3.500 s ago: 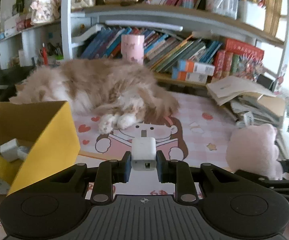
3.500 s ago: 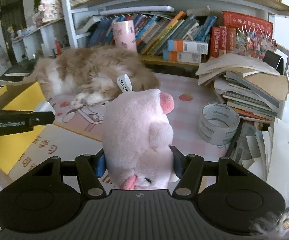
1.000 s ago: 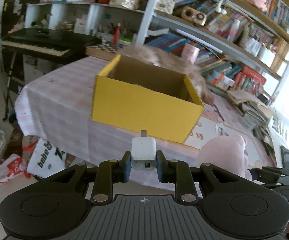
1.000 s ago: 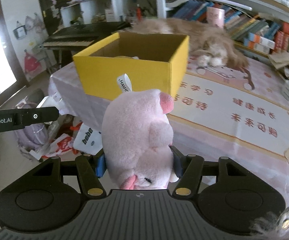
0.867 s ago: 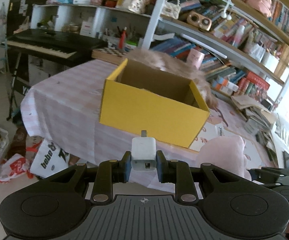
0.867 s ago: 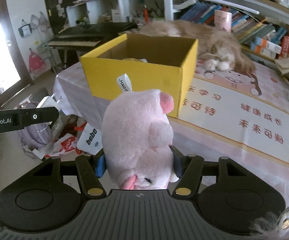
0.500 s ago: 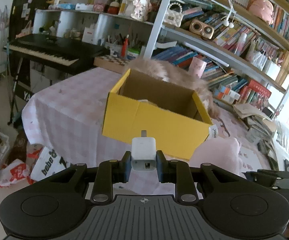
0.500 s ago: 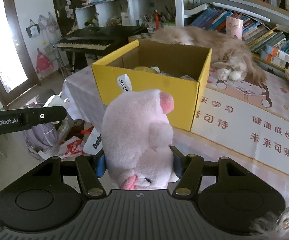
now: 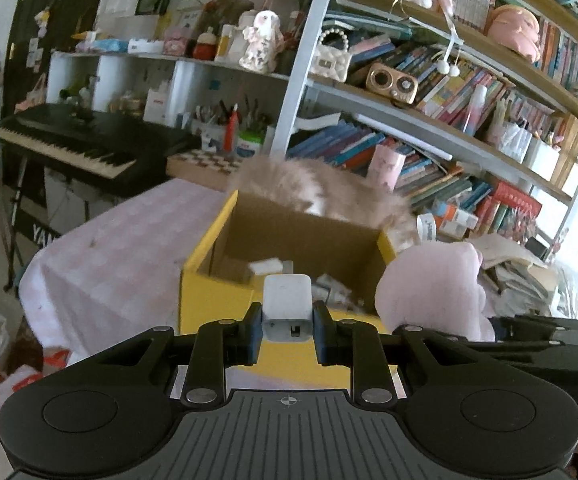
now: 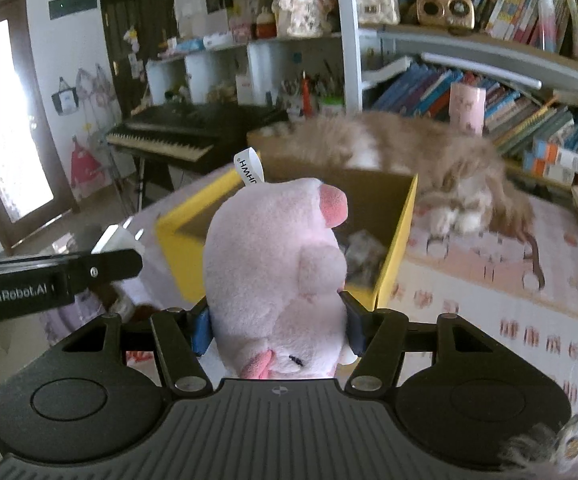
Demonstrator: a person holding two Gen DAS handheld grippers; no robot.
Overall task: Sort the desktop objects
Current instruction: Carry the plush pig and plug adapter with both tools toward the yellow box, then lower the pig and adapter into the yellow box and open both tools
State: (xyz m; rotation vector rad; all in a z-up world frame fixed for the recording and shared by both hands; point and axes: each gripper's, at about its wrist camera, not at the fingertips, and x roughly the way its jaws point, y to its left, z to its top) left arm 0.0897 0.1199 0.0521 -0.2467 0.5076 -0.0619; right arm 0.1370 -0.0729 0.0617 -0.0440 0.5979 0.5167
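My left gripper [image 9: 287, 326] is shut on a small white charger plug [image 9: 287, 307], held just before the near wall of the open yellow cardboard box [image 9: 217, 292]. Several small items lie inside the box. My right gripper [image 10: 277, 326] is shut on a pink plush pig [image 10: 277, 272] with a white label, close in front of the same yellow box [image 10: 395, 248]. In the left wrist view the pink plush pig [image 9: 429, 292] shows at the right, beside the box. The left gripper [image 10: 101, 264] with the plug appears at the left of the right wrist view.
A long-haired ginger and white cat [image 10: 429, 156] lies on the pink checked tablecloth [image 9: 129, 236] right behind the box. Bookshelves [image 9: 429, 152] line the back. A black keyboard piano [image 9: 77, 144] stands at the left. Stacked papers and books [image 9: 517, 256] lie at the right.
Both grippers have moved up and toward the yellow box, which now looks larger, with its inside in sight. The grips on the plug and the plush pig are unchanged.
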